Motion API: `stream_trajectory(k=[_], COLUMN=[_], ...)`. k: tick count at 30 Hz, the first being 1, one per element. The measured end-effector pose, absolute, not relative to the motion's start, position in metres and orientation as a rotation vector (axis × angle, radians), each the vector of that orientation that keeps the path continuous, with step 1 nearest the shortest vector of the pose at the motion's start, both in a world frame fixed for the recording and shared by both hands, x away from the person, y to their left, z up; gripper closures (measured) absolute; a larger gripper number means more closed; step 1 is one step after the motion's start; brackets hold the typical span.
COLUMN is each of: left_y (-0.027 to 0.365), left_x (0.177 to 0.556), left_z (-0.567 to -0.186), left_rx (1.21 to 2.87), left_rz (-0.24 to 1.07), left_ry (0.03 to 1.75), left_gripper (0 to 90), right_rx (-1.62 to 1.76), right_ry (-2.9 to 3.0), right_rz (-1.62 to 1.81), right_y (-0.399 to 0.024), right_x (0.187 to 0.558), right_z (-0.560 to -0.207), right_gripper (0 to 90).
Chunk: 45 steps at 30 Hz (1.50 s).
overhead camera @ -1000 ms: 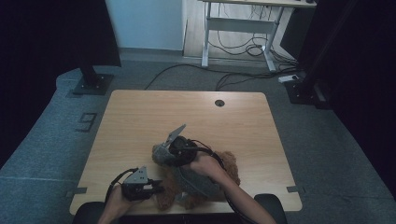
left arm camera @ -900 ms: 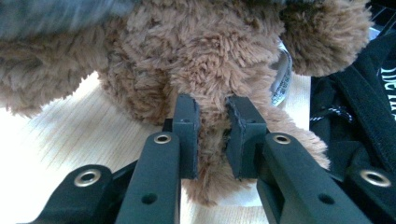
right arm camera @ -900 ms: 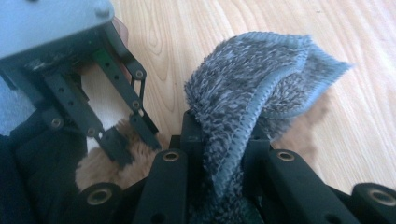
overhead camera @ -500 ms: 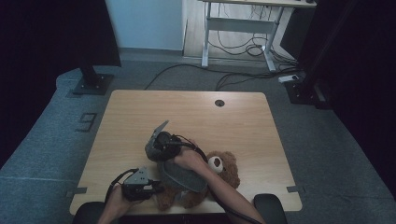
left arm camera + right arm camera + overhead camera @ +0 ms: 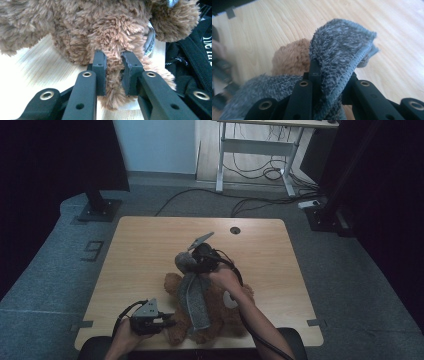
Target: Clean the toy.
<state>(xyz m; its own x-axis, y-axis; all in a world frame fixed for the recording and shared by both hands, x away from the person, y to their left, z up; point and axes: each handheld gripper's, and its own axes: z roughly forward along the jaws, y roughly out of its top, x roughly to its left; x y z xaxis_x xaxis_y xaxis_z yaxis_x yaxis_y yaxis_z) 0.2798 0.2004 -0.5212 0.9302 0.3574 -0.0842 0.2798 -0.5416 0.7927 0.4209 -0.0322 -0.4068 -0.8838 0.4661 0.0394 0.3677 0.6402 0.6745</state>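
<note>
A brown teddy bear [image 5: 220, 315] lies near the front edge of the wooden table [image 5: 150, 245]. A grey fuzzy cloth [image 5: 195, 300] is draped along the bear. My right gripper [image 5: 189, 262] is shut on the cloth's far end and holds it lifted above the bear's head end. In the right gripper view the cloth [image 5: 337, 47] folds over the right gripper [image 5: 330, 75], with brown fur [image 5: 289, 60] behind it. My left gripper [image 5: 170, 321] lies at the bear's left side. In the left gripper view the left gripper [image 5: 113, 72] is shut on a tuft of the bear [image 5: 105, 30].
A round cable hole [image 5: 235, 229] sits near the table's far edge. Black straps [image 5: 190, 62] lie beside the bear at the front edge. Cables and desk legs [image 5: 220, 170] stand on the floor beyond the table.
The right gripper swung left, then moved right and away from me, drawing the grey cloth lengthwise over the bear. The left gripper kept its grip and place.
</note>
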Motion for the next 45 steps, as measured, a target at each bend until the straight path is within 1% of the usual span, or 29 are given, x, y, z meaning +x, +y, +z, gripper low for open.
stream_trajectory(k=[7, 10, 14, 17, 23, 30, 36, 41, 45], left_y=[0.201, 0.201, 0.200, 0.200, 0.198, 0.198, 0.198, 0.199, 0.199], left_x=[0.280, 0.280, 0.280, 0.280, 0.279, 0.278, 0.279, 0.279, 0.279], left_z=[-0.522, -0.522, -0.521, -0.521, -0.521, -0.521, -0.521, -0.522, -0.522], left_rx=[2.167, 2.170, 2.174, 2.177, 2.191, 2.196, 2.191, 2.183, 2.184], left_rz=[0.105, 0.105, 0.107, 0.112, 0.133, 0.139, 0.136, 0.126, 0.124], left_ry=[0.456, 0.455, 0.449, 0.443, 0.425, 0.419, 0.424, 0.432, 0.435], left_gripper=[73.0, 73.0, 73.3, 73.5, 74.8, 75.6, 75.3, 74.4, 74.0], right_rx=[0.688, 0.704, 0.787, 0.816, 0.856, 0.925, 0.997, 1.000, 0.954], right_ry=[2.675, 2.686, 2.714, 2.738, 2.777, 2.740, 2.696, 2.653, 2.615], right_rz=[1.074, 1.022, 0.952, 0.937, 0.906, 0.906, 0.885, 0.917, 0.989], right_y=[-0.078, -0.095, -0.111, -0.111, -0.098, -0.092, -0.096, -0.109, -0.118], right_x=[0.401, 0.397, 0.399, 0.403, 0.414, 0.433, 0.449, 0.447, 0.432], right_z=[-0.377, -0.380, -0.402, -0.418, -0.446, -0.453, -0.460, -0.446, -0.418], right_gripper=[75.9, 75.9, 75.9, 75.9, 75.7, 75.7, 75.7, 75.7, 75.7])
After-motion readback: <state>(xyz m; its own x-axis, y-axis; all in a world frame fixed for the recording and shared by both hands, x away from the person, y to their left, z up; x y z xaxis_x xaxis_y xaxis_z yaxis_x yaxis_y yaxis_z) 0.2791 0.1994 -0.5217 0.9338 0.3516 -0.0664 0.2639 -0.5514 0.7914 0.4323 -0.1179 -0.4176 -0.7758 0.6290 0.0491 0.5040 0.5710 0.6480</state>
